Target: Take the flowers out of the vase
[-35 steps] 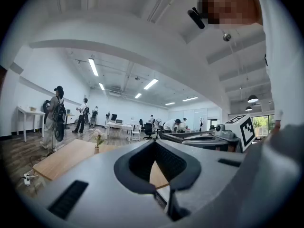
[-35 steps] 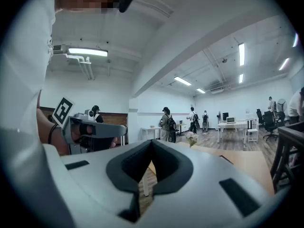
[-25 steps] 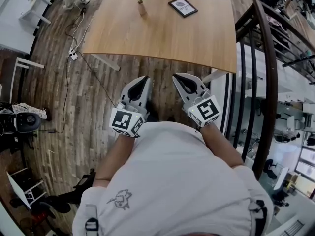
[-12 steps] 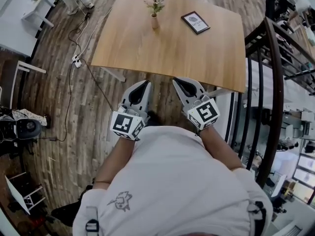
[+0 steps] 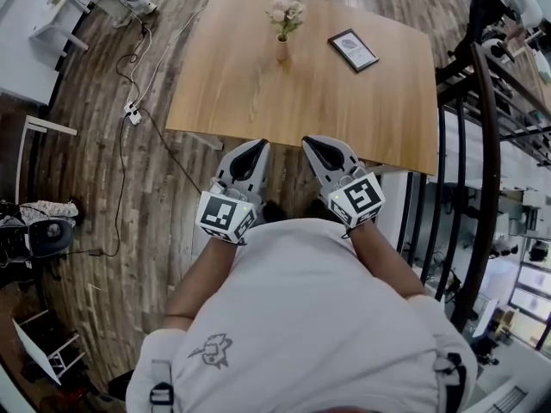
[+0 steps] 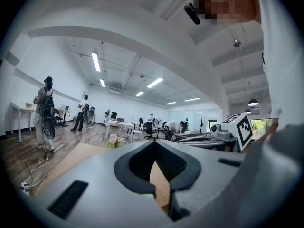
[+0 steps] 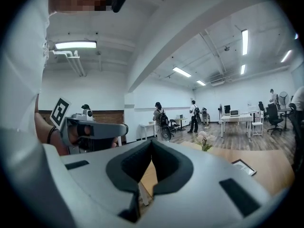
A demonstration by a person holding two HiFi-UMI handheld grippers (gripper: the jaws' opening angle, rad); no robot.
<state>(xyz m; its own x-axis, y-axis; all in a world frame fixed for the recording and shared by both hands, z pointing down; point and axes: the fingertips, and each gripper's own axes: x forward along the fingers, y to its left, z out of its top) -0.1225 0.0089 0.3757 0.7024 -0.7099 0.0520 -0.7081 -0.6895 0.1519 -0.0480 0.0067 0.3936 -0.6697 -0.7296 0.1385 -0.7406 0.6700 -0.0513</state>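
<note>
A small vase (image 5: 281,50) with pale pink flowers (image 5: 287,10) stands near the far edge of a wooden table (image 5: 250,93). Both grippers are held side by side in front of the person's body, just short of the table's near edge and far from the vase. My left gripper (image 5: 261,144) is shut with nothing in it, and so is my right gripper (image 5: 307,140). In the left gripper view the flowers (image 6: 113,140) show beyond the closed tips (image 6: 154,142). In the right gripper view the flowers (image 7: 204,137) stand right of the closed tips (image 7: 151,140).
A framed picture (image 5: 353,50) lies on the table right of the vase. A dark metal railing (image 5: 482,136) runs along the right. Cables and a power strip (image 5: 133,114) lie on the wooden floor at left. People and white desks are far off in the room.
The person has walked toward the table: table, vase and picture sit lower and nearer in the head view. Both grippers stay shut and side by side.
</note>
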